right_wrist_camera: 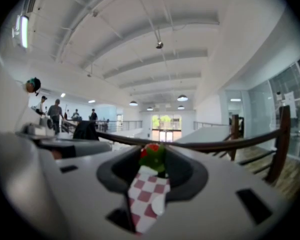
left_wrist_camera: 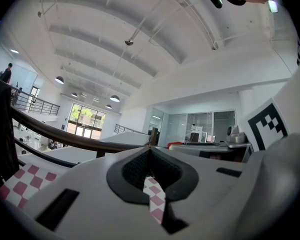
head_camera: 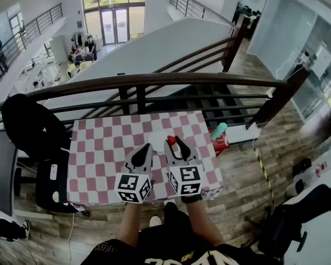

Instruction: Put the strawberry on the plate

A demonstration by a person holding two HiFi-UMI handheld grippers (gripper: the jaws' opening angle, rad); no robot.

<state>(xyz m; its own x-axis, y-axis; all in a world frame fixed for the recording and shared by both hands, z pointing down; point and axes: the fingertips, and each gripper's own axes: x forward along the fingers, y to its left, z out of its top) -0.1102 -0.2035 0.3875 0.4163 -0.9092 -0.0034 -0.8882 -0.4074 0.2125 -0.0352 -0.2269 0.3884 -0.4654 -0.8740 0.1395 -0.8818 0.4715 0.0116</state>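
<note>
The strawberry (right_wrist_camera: 152,155), red with green leaves, sits pinched between the tips of my right gripper (right_wrist_camera: 153,159). In the head view it is a red spot (head_camera: 176,146) at the tip of the right gripper (head_camera: 172,142), just above the pink-and-white checkered tablecloth (head_camera: 105,148). My left gripper (head_camera: 145,147) hovers close beside it on the left. Its jaws meet at the tip (left_wrist_camera: 150,151) with nothing between them. A pale patch (head_camera: 156,138) lies on the cloth between the two tips. I cannot tell whether that patch is the plate.
A dark railing (head_camera: 154,80) runs just beyond the table's far edge, with stairs behind it. A red object with a teal top (head_camera: 219,137) stands off the table's right side. A black chair (head_camera: 34,127) stands at the left.
</note>
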